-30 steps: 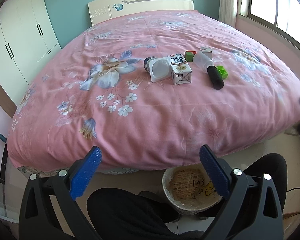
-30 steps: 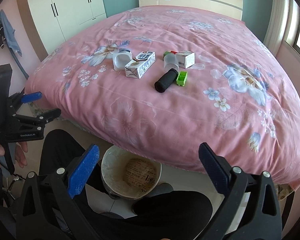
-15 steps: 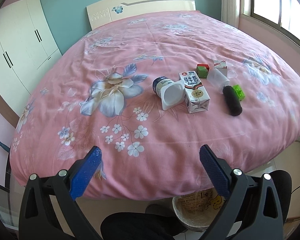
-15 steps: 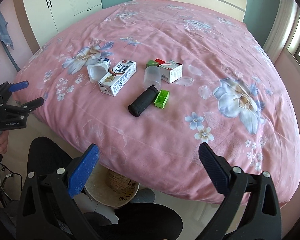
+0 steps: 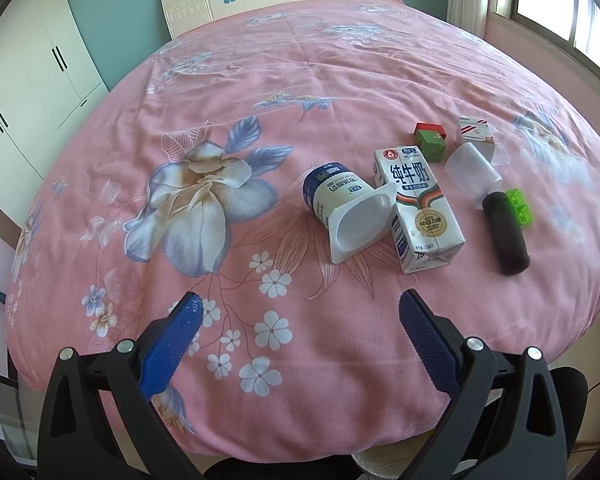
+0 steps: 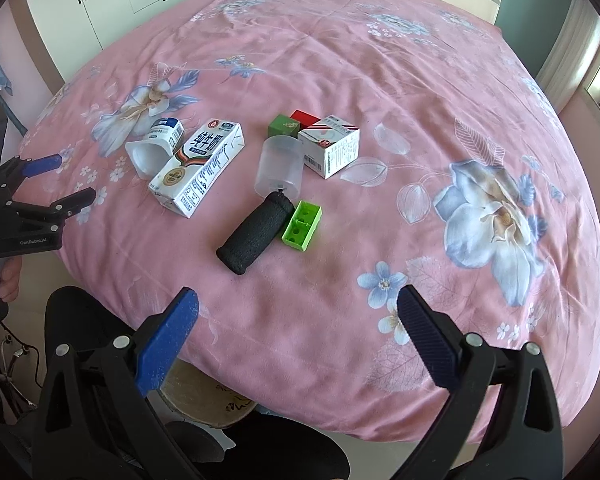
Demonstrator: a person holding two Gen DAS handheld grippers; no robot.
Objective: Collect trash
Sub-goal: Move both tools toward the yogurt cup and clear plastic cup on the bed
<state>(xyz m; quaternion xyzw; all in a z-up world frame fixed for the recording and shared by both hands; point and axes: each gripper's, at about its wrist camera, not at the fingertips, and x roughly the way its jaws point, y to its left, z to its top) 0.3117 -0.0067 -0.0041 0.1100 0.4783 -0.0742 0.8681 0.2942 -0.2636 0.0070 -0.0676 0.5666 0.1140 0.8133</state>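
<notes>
Left wrist view: left gripper (image 5: 298, 312) hangs over the near edge of the bed (image 5: 340, 80), jaws wide apart, nothing between them. Yogurt cup (image 5: 342, 210) lies on its side at about 12 o'clock from it, mouth toward the gripper, long axis near-far, touching the milk carton (image 5: 418, 204) at 1 o'clock. Judgement: left gripper is the nearer one for the cup. Right wrist view: right gripper (image 6: 298, 308) also spread and empty; black roller (image 6: 256, 232) at 11 o'clock, axis diagonal, green tray (image 6: 302, 224) just beside it. Bin rim (image 6: 204, 404) shows below the bed edge. Pink floral quilt, soft and wrinkled; white wardrobe (image 5: 32, 92) at 10 o'clock, far.
</notes>
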